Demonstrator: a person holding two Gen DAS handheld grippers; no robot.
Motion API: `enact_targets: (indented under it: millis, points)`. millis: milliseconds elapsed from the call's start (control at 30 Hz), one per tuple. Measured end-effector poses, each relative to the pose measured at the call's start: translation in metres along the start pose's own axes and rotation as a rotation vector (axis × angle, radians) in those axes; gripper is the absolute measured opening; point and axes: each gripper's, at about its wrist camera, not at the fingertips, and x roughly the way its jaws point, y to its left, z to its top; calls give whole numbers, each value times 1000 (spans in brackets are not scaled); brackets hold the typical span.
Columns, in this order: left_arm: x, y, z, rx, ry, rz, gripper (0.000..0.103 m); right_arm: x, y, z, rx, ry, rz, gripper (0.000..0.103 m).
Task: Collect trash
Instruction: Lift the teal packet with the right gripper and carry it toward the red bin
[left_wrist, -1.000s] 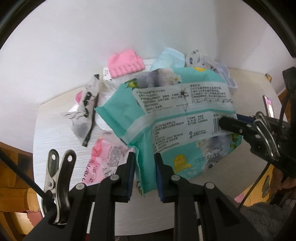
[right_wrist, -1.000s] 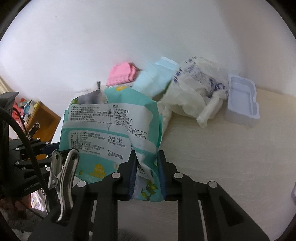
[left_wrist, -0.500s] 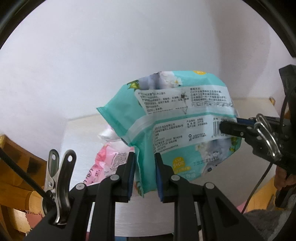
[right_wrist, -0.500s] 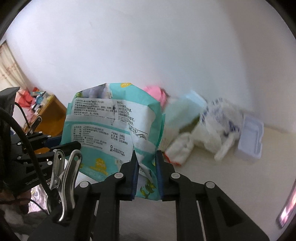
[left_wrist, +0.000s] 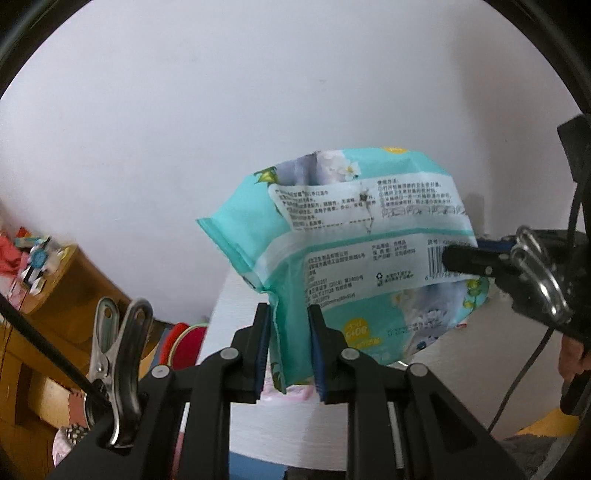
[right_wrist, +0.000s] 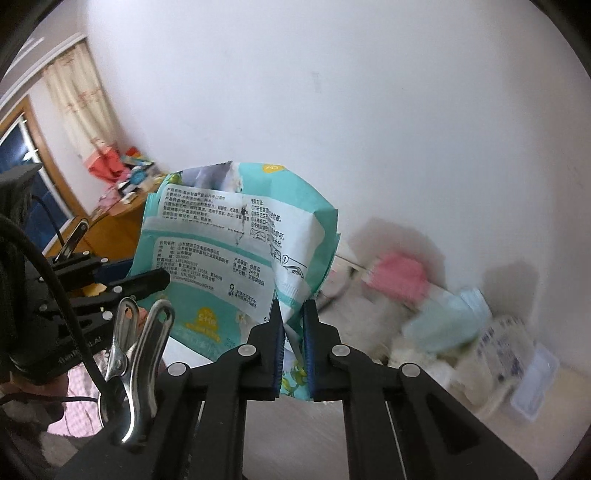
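Both grippers have lifted since a second ago: the teal wipes pack that hung just over the table clutter now sits against bare wall, with the table dropped low in the left view.

Left gripper: clamped on the pack's lower left edge, pads pinching the film. Right gripper: jaws closing, the pack's lower right corner between them and pressed by the pads. One pack, held in the air by two grippers, one at each end, printed back label facing both cameras. In the left view the right gripper's finger crosses the barcode.

Remaining clutter on the table along the wall, right view, all blurred: one pink packet, one pale blue-green pack, a crumpled white bag with blue print, and a clear plastic tray; can't tell if anything is in it. Another pink wrapper shows under the left gripper's fingers.

Nothing between the pack and the wall. Wooden furniture with small items on top stands off to the left.
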Motion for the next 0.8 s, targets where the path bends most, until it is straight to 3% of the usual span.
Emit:
enact_targets:
  millis: [100, 367, 800]
  points:
    - [-8, 15, -6, -42, 3, 16, 21, 6, 15, 11, -33, -5, 32, 9]
    - [-12, 59, -16, -139, 31, -26, 19, 38, 43, 31, -59, 44, 65, 9]
    - [1, 160, 7, -205, -35, -9, 18, 69, 92, 81, -99, 12, 65, 9]
